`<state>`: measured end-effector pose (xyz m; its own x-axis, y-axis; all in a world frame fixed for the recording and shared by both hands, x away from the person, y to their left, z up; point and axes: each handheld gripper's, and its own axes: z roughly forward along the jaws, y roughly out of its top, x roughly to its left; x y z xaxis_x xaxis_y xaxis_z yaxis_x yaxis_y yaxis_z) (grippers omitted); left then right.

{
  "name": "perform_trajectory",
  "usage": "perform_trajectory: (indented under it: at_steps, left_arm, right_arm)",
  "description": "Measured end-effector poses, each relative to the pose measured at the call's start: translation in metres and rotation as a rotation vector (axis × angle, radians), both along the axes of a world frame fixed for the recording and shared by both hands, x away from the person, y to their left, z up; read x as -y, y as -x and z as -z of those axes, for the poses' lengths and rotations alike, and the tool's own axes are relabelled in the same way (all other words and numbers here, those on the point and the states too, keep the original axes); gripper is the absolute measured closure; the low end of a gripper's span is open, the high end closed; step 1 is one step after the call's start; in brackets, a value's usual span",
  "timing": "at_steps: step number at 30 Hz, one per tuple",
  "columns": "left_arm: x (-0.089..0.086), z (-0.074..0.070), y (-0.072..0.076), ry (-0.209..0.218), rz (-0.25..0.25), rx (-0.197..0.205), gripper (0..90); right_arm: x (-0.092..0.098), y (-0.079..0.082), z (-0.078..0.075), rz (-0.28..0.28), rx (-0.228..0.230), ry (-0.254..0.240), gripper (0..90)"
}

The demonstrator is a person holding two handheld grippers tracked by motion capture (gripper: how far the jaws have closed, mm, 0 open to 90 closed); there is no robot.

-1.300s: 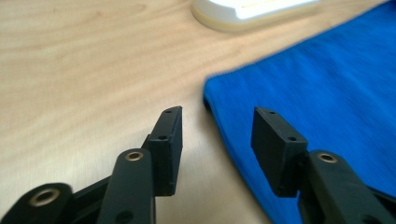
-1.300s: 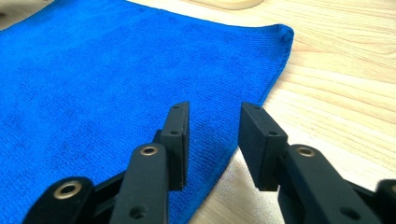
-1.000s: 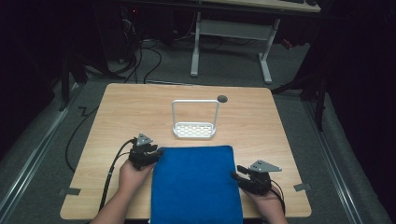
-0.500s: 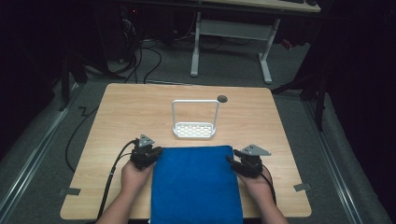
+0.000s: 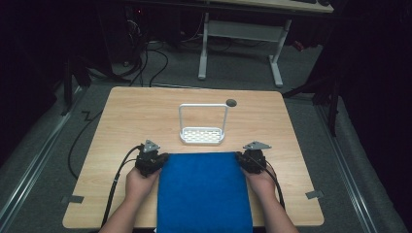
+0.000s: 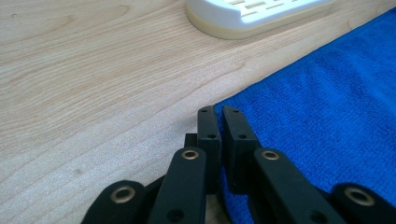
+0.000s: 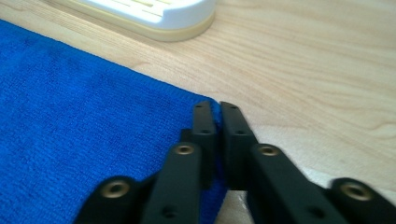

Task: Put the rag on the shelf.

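Note:
A blue towel lies flat on the near half of the wooden table, and its near edge hangs over the table's front. At the towel's far left corner my left gripper is shut on it. In the left gripper view the jaws stand nearly together with the towel's edge running in between them. My right gripper is shut on the far right corner. In the right gripper view the towel's blue edge enters the narrow gap of those jaws.
A white slotted tray with a tall wire handle stands just beyond the towel's far edge, and shows at the top of both gripper views. A dark round hole sits in the table behind it. Cables trail from both grippers.
My right gripper has moved forward and inward along the towel's right edge to its far right corner. The left gripper has stayed at the far left corner.

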<state>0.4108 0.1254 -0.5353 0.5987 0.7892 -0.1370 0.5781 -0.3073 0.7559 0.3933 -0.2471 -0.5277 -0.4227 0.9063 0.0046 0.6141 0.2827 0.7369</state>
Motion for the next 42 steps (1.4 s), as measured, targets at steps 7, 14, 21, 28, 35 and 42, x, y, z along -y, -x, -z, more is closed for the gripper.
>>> perform_trajectory:
  at_steps: [7, 14, 21, 28, 35, 42]
  left_arm:
    - [-0.003, -0.002, 0.004, 0.014, -0.001, 0.039, 87.8]
    - [-0.006, -0.003, 0.010, 0.054, 0.021, 0.091, 87.6]
    - [-0.007, -0.003, 0.009, 0.069, 0.013, 0.093, 87.5]
    - [-0.010, -0.005, 0.009, 0.093, 0.004, 0.107, 87.7]
    - [-0.015, -0.016, 0.013, 0.149, -0.017, 0.150, 87.7]
    - [-0.020, -0.032, 0.022, 0.172, -0.059, 0.243, 87.8]
  right_arm:
    - [-0.005, 0.014, -0.007, -0.052, 0.080, -0.032, 88.3]
    - [0.001, 0.025, -0.016, -0.060, 0.142, -0.083, 88.3]
    - [0.005, 0.024, -0.019, -0.056, 0.157, -0.110, 88.3]
    - [0.004, 0.026, -0.024, -0.056, 0.178, -0.115, 88.4]
    - [0.003, 0.028, -0.031, -0.058, 0.217, -0.143, 88.4]
    - [0.005, 0.033, -0.039, -0.055, 0.276, -0.168, 88.4]
